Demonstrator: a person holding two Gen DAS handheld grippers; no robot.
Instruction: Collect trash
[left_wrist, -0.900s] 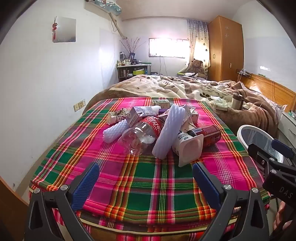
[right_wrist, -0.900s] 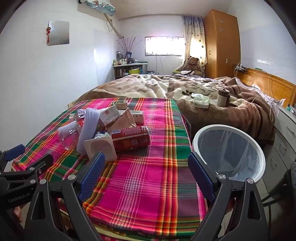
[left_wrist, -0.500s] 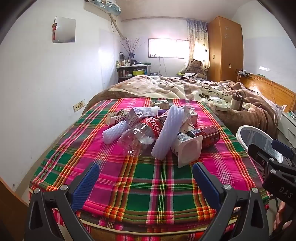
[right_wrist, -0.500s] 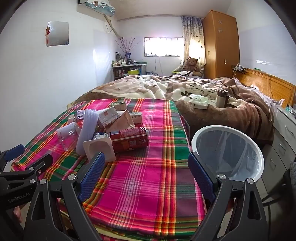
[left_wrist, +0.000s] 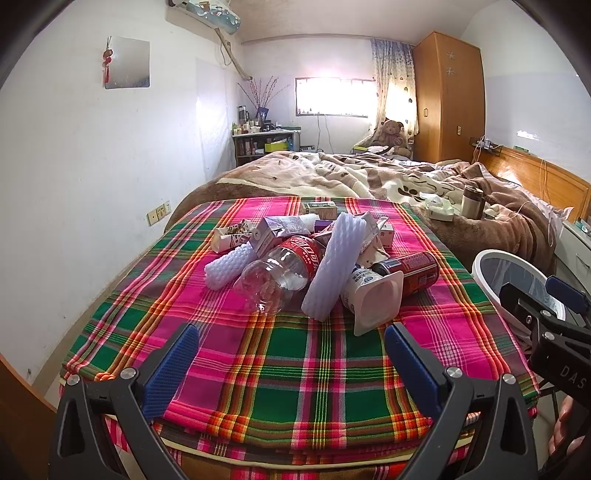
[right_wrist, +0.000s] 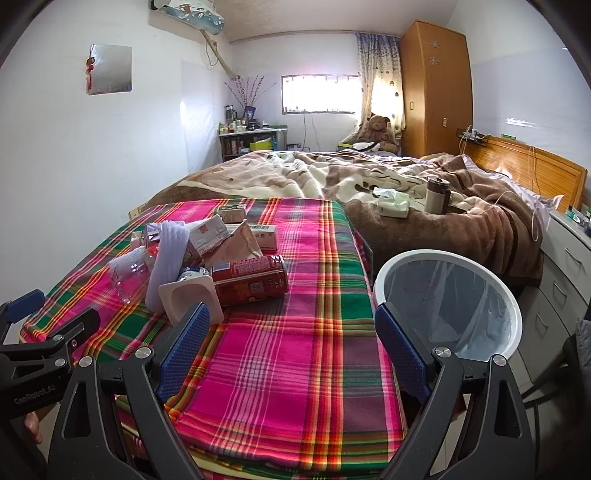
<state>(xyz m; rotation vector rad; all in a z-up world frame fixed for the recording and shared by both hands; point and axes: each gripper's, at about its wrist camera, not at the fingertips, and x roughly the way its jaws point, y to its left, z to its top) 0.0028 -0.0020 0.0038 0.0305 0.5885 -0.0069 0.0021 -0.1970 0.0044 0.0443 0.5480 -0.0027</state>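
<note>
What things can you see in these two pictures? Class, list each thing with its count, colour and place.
plaid cloth: one, pink-green, over the near bed
clear bottle: one, red label, in the pile
foam sleeves: two, white, pile
red can: one, pile's right side
yoghurt cup: one, white, pile front
cartons: several, pile's back
bin: one, white, right of bed
left tongs: open, empty
right tongs: open, empty
</note>
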